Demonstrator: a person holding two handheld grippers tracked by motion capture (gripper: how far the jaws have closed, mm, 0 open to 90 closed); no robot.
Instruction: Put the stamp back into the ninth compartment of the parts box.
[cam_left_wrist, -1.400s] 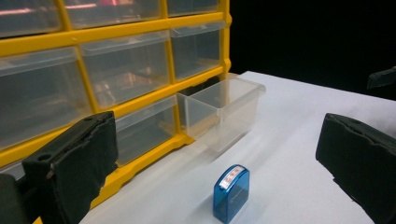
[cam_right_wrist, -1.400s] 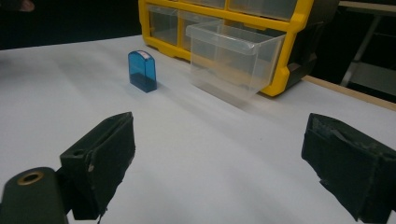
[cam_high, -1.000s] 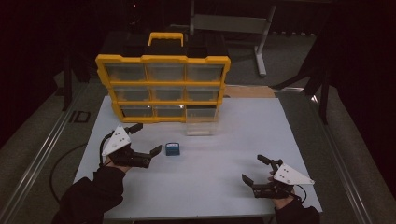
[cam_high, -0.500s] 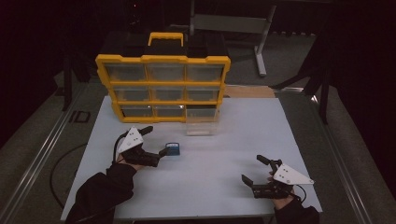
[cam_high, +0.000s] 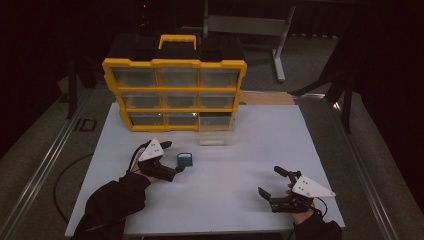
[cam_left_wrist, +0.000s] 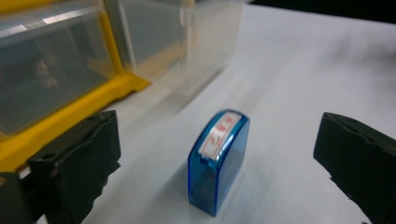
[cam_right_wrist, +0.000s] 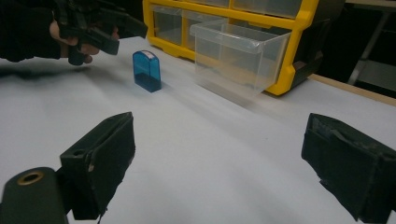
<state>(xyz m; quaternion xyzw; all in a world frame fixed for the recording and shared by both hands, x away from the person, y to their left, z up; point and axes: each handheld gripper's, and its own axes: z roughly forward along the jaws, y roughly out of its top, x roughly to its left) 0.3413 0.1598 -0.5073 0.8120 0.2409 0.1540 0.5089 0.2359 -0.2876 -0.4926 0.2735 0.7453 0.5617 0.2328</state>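
One blue stamp (cam_left_wrist: 218, 161) is standing upright on the worktop (cam_high: 260, 150), between the spread jaws of the left gripper (cam_high: 176, 158), seemingly untouched. The right gripper (cam_high: 268, 184) is resting spread near the front edge.

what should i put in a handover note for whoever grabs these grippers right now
Left gripper: open, jaws either side of the blue stamp, not touching it.
Right gripper: open, holding nothing, low over the white table near its front right.
The blue stamp stands upright on the table in front of the yellow drawer organizer.
The clear drawer at the organizer's bottom right is pulled out and looks empty.
Done: drawer out, left gripper lined up.
Left: probably close on the stamp, lift it and put it in the open drawer.
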